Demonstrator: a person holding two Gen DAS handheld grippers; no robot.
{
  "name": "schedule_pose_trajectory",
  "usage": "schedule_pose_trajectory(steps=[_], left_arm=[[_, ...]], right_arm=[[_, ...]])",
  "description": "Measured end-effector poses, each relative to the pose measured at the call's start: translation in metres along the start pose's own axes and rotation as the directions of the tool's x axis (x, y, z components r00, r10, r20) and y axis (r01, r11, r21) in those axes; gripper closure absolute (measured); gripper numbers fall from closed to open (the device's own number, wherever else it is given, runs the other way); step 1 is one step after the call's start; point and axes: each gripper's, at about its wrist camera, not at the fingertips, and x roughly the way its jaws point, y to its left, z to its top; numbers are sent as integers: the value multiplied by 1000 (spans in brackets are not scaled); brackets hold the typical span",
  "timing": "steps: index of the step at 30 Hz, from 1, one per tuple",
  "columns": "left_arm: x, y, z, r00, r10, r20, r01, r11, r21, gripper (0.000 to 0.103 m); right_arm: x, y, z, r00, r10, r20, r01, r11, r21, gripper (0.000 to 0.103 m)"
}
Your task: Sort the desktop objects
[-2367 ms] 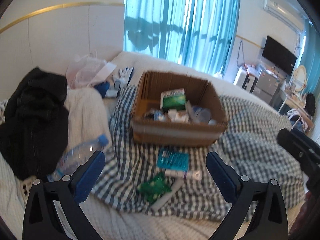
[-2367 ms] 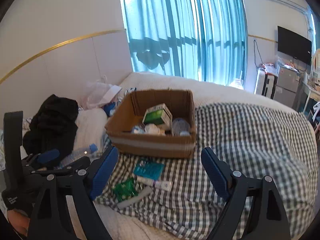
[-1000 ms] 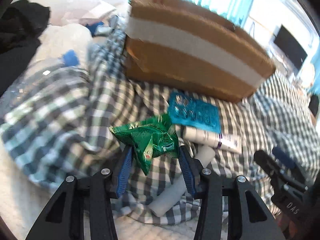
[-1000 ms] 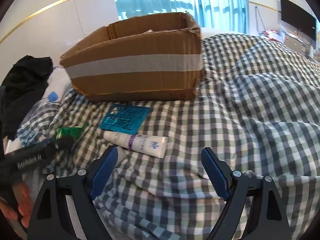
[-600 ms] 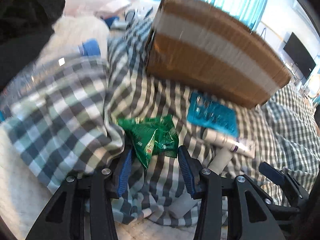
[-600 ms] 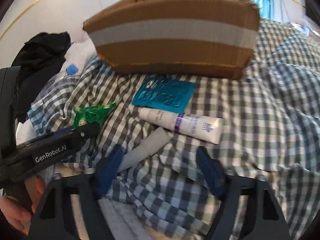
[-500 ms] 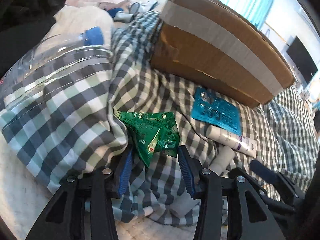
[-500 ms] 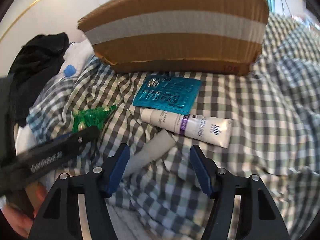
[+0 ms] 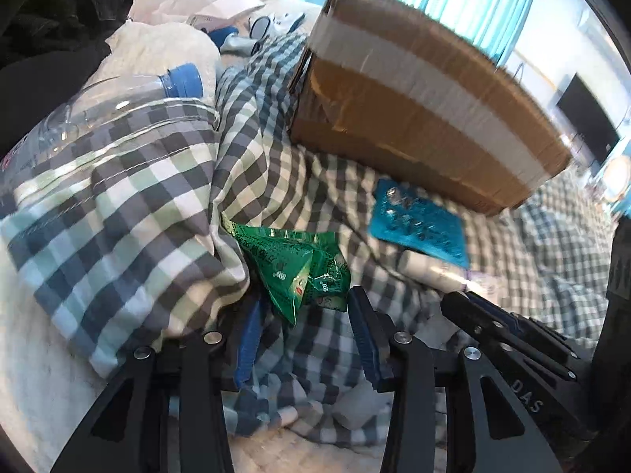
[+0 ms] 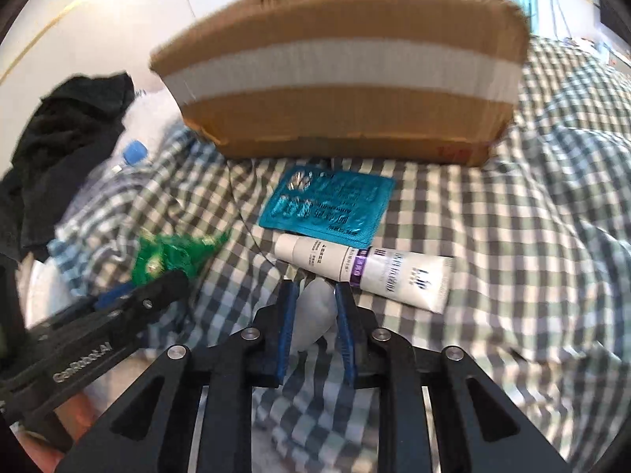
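Two grippers work low over the checked blanket (image 10: 512,236). At lower centre of the right wrist view, the right gripper (image 10: 315,295) is closing, its blue pads against a pale grey tube (image 10: 313,315). At lower centre of the left view, the left gripper (image 9: 303,311) is closing around a green packet (image 9: 294,268). Behind lie a teal blister pack (image 10: 327,207), a white tube (image 10: 363,272) and a cardboard box (image 10: 343,90).

- Brown corrugated cardboard box (image 10: 339,110): matt paper board with a smooth pale tape band.
- Checked green-grey woven cloth (image 10: 512,236): soft, matt, creased.
- Crinkled green foil packet (image 9: 295,268): glossy plastic film.
- Teal blister sheet (image 10: 327,207): shiny embossed foil.
- White squeeze tube (image 10: 366,272): smooth, satin plastic.
- Clear plastic bottle with blue cap (image 9: 118,110): glossy, see-through.
- Black garment (image 10: 63,126): matt, fuzzy cloth.
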Motion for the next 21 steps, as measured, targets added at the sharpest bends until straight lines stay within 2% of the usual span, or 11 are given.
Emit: schedule_pose_trajectory(steps=[2, 6, 7, 8, 14, 16, 17, 18, 20, 21], left_arm=[[-5, 0, -2, 1000, -23, 5, 23, 1000, 0, 61], [-17, -5, -8, 999, -38, 27, 37, 999, 27, 65], [-20, -6, -8, 998, -45, 37, 44, 998, 34, 74], [-25, -8, -9, 998, -50, 43, 48, 998, 47, 92], [-38, -17, -15, 996, -50, 67, 44, 995, 91, 92], [-35, -16, -13, 996, -88, 35, 85, 993, 81, 90], [-32, -17, -12, 995, -97, 13, 95, 992, 79, 79], [-29, -19, -13, 995, -97, -11, 98, 992, 78, 54], [-23, -22, -17, 997, -72, -30, 75, 994, 83, 19], [-23, -24, -18, 998, -57, -15, 58, 994, 90, 16]], right_arm=[[-14, -2, -1, 999, 10, 31, -11, 1000, 30, 84], [-42, -4, -7, 996, -28, 84, 25, 999, 38, 85], [-48, -3, -8, 995, -46, 93, 44, 999, 27, 85], [-55, -1, -10, 991, -72, 109, 70, 997, 14, 85], [-94, -8, -23, 980, -111, 168, 106, 994, 37, 87], [-103, -10, -26, 976, -116, 182, 110, 993, 48, 87], [-108, -11, -27, 973, -124, 193, 116, 992, 52, 87], [-112, -12, -28, 970, -131, 204, 123, 991, 55, 87], [-118, -14, -30, 964, -147, 222, 135, 989, 68, 87], [-118, -16, -30, 963, -146, 227, 132, 988, 76, 87]])
